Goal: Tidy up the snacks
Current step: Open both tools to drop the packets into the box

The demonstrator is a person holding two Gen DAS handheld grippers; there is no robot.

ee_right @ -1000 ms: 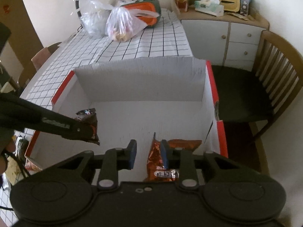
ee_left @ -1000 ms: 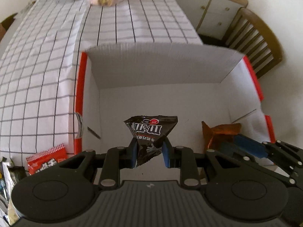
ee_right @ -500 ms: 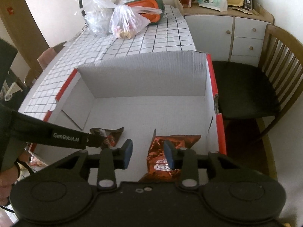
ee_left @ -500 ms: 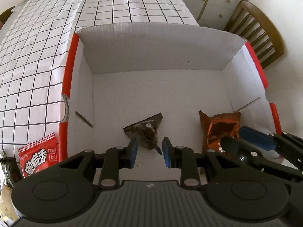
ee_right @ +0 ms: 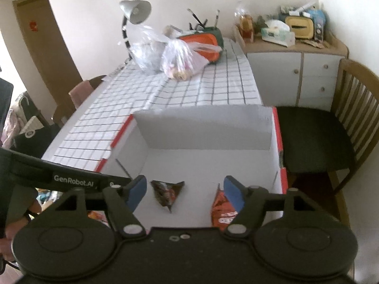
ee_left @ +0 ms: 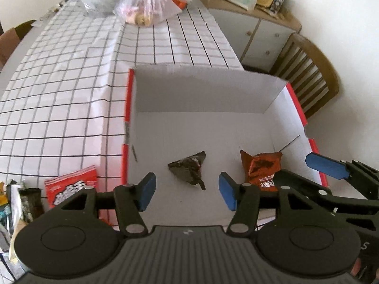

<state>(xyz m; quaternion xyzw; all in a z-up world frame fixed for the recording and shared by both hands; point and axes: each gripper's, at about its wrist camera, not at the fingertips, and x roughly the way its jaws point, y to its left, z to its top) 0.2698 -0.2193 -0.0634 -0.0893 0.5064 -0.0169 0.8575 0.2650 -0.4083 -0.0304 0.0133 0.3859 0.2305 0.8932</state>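
A white cardboard box with red edges (ee_left: 248, 97) (ee_right: 203, 130) sits on the checked tablecloth. On its floor lie a dark brown snack packet (ee_left: 189, 166) (ee_right: 167, 193) and an orange Oreo packet (ee_left: 260, 168) (ee_right: 221, 209). My left gripper (ee_left: 187, 190) is open and empty, above the box's near edge, just short of the dark packet. My right gripper (ee_right: 183, 193) is open and empty over the box's near side; its right finger partly hides the orange packet. One blue pad of the right gripper (ee_left: 325, 163) shows in the left wrist view.
A red snack packet (ee_left: 71, 187) and several more wrappers (ee_left: 21, 201) lie on the table left of the box. Plastic bags (ee_right: 175, 56), a lamp (ee_right: 133, 11) and an orange container (ee_right: 203, 41) stand at the far end. A wooden chair (ee_right: 331, 130) stands right of the table.
Both grippers opened wide and pulled back. The dark packet, held by the left gripper a second ago, now lies on the box floor; the orange packet was let go too.
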